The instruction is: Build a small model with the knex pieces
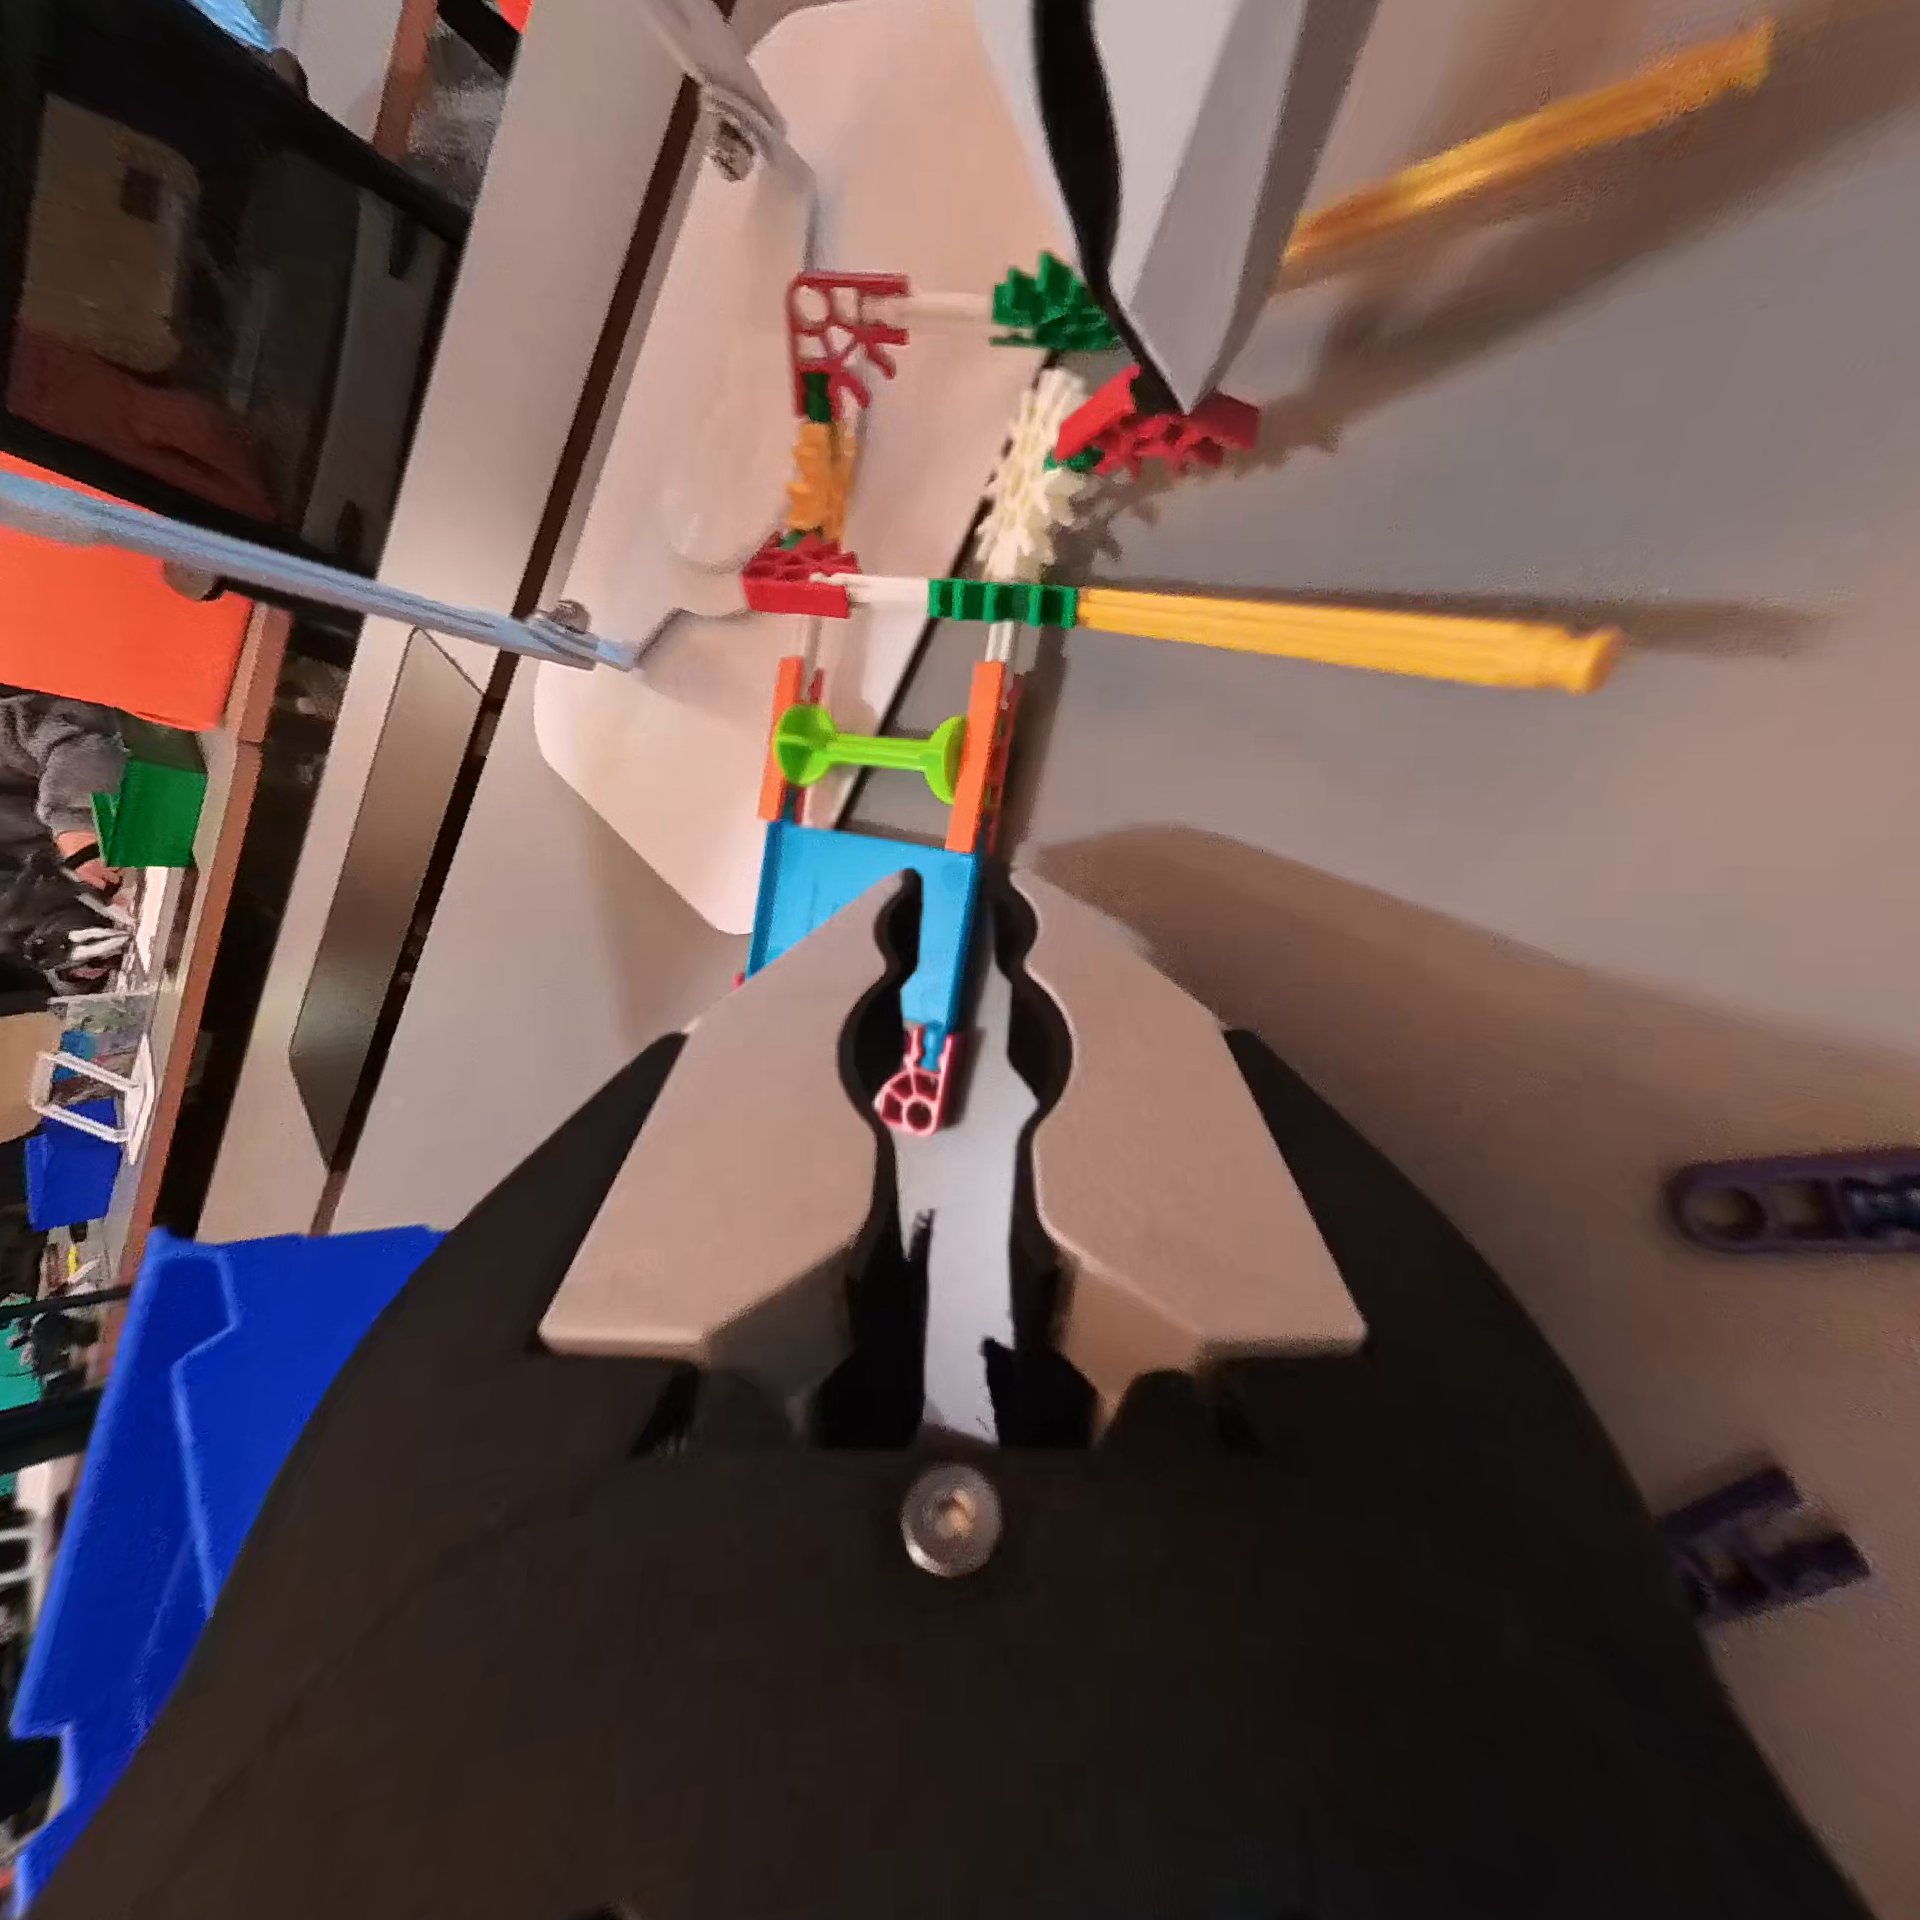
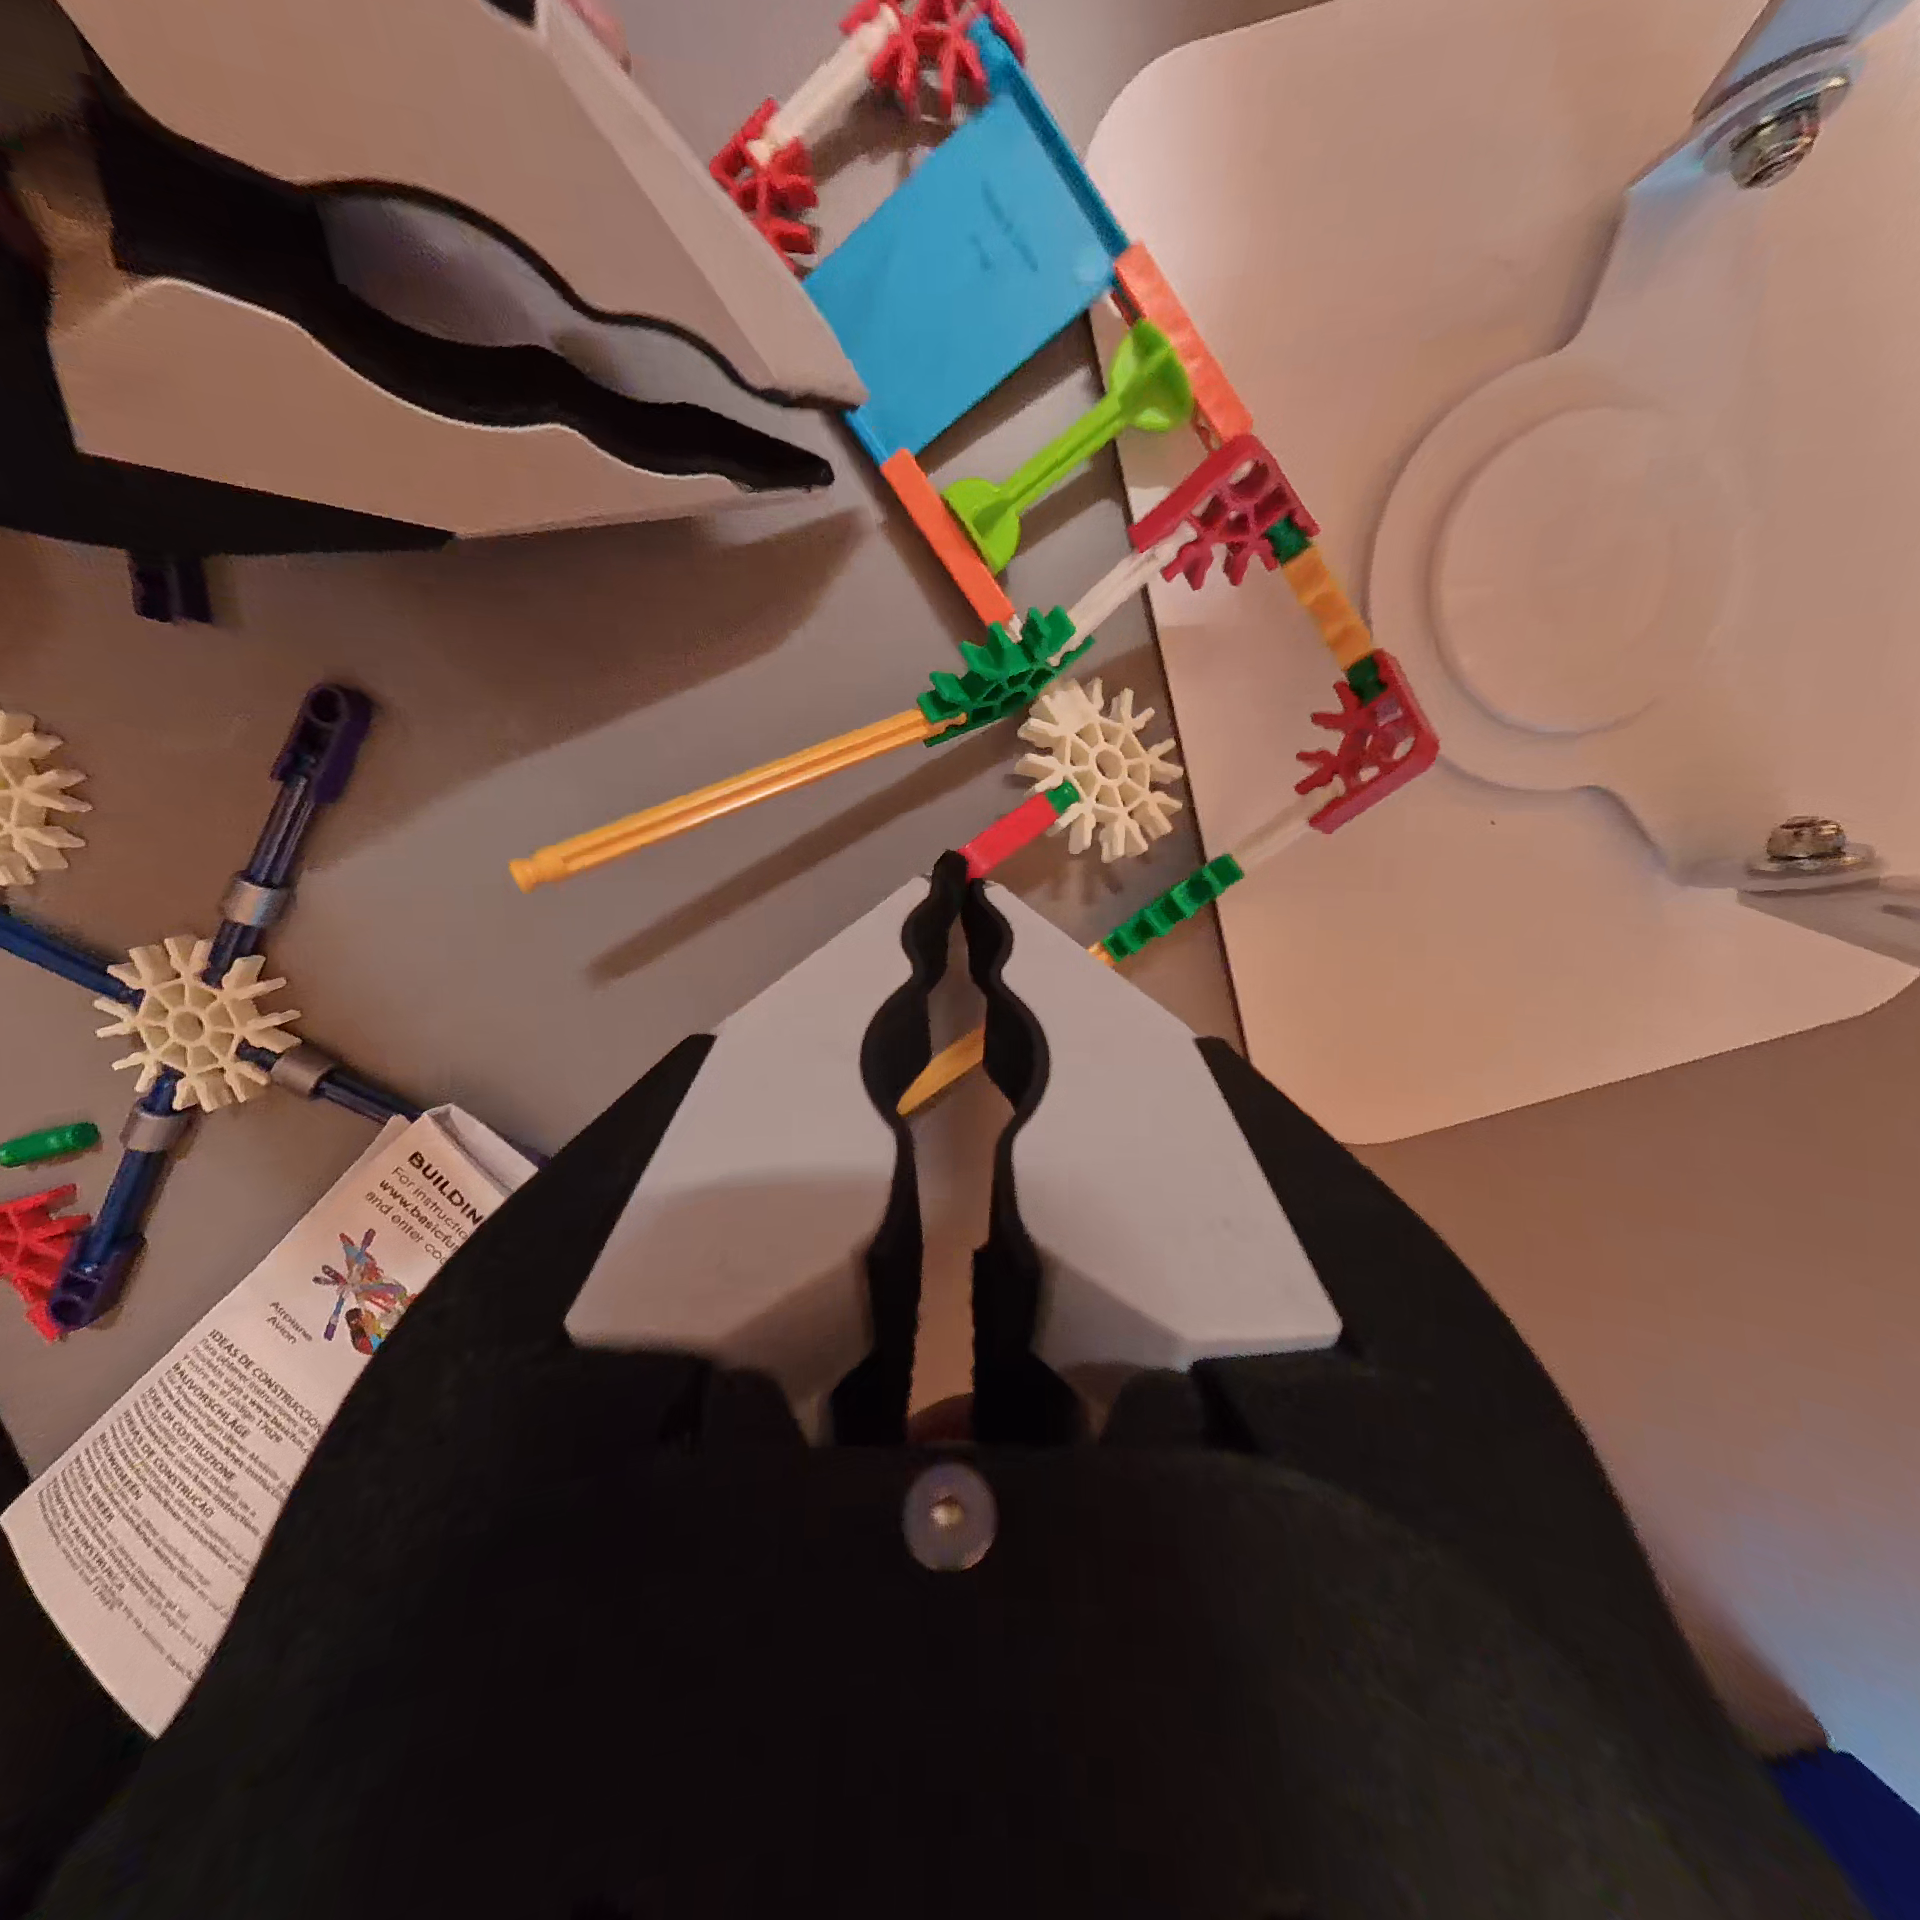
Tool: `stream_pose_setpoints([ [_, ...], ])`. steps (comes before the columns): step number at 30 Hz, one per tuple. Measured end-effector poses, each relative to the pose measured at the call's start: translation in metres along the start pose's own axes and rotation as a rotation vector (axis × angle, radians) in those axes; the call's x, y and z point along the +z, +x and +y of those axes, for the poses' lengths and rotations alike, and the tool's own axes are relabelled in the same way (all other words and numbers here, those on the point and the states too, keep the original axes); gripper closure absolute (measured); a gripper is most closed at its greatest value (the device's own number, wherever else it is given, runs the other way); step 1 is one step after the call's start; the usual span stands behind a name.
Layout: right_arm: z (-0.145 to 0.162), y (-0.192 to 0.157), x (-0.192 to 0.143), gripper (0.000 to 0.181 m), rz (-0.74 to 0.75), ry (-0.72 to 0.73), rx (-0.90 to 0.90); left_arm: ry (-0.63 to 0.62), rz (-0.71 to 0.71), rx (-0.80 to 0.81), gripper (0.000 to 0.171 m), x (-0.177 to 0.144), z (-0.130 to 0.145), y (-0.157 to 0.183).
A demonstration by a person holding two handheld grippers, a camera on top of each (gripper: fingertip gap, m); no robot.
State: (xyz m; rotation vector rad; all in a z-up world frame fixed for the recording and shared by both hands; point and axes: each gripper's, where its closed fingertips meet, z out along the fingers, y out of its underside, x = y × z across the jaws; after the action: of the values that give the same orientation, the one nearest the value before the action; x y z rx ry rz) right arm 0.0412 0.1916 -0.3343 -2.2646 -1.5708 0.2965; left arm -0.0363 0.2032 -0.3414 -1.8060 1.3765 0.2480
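Observation:
A toy model of coloured rods and connectors lies partly on the grey table and partly on a white base plate (image 2: 1507, 260). My left gripper (image 1: 961, 883) is shut on the edge of the model's blue panel (image 1: 831, 894), with a pink connector (image 1: 920, 1091) between its fingers. It also shows in the right wrist view (image 2: 836, 436), at the blue panel (image 2: 956, 270). My right gripper (image 2: 951, 868) is shut on a small red connector (image 2: 1003, 831) joined to a white snowflake connector (image 2: 1101, 769). It shows from above in the left wrist view (image 1: 1195, 400). A yellow rod (image 2: 727, 790) sticks out from a green connector (image 2: 1003, 665).
Loose parts lie on the left of the table: a white snowflake with blue rods (image 2: 197, 1023), a red piece (image 2: 31, 1247) and a folded leaflet (image 2: 239, 1403). Purple pieces (image 1: 1787, 1205) and a blue bin (image 1: 208, 1455) show in the left wrist view. Metal stand arms (image 1: 312, 592) reach from the base plate. About 8 centimetres separates my left fingertips from my right. The red piece (image 2: 31, 1247) sits 20 centimetres or so from the ends of my right fingers.

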Motion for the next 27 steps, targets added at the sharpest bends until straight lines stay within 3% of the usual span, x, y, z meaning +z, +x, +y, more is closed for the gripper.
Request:
stream_pose_setpoints([
  [4, -0.005, -0.006, -0.006, 0.181, -0.032, 0.031, -0.001, -0.017, 0.001, 0.005, 0.155, 0.004, 0.006, -0.001],
  [10, -0.012, -0.011, -0.017, 0.181, -0.068, 0.086, 0.007, 0.037, -0.013, 0.068, 0.146, 0.014, -0.008, 0.005],
  [21, -0.031, -0.012, -0.03, 0.181, -0.111, 0.214, 0.069, 0.068, -0.019, 0.075, 0.161, 0.024, -0.01, 0.005],
  [25, -0.019, -0.003, -0.028, 0.181, -0.004, 0.144, 0.022, 0.062, -0.013, 0.056, 0.161, 0.025, -0.01, 0.005],
  [27, -0.006, -0.008, -0.025, 0.168, 0.012, 0.065, -0.032, 0.056, -0.009, 0.039, 0.161, 0.025, -0.01, 0.005],
])
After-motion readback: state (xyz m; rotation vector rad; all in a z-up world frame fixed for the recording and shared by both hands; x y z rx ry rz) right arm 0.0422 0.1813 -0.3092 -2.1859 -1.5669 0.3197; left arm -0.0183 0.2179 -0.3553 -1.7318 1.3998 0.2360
